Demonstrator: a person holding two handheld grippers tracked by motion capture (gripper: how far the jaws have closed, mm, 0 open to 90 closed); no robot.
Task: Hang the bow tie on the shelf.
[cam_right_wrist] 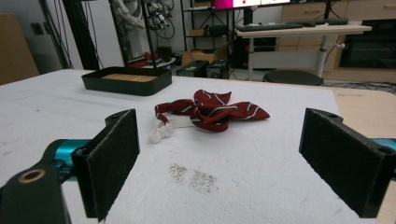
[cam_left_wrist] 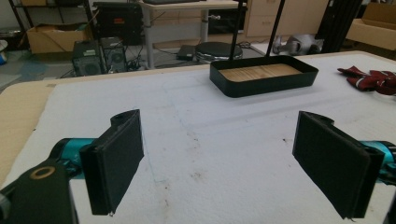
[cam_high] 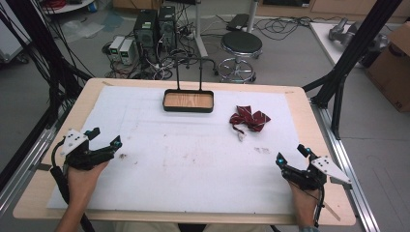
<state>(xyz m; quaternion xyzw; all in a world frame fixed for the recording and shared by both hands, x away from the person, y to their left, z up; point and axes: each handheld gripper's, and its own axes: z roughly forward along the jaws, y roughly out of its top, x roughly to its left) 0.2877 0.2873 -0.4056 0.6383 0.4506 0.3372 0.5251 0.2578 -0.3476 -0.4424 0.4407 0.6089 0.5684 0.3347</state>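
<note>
Both my left tongs (cam_high: 107, 137) and right tongs (cam_high: 291, 153) sit wide open and empty, the floppy, featherlight striped bow tie (cam_right_wrist: 212, 110) lies ahead of the right ones on the bench (cam_high: 193, 159), so I'd pinch its bunched middle.

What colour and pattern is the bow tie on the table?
The bow tie is dark red with thin white stripes, clearest in the right gripper view.
</note>
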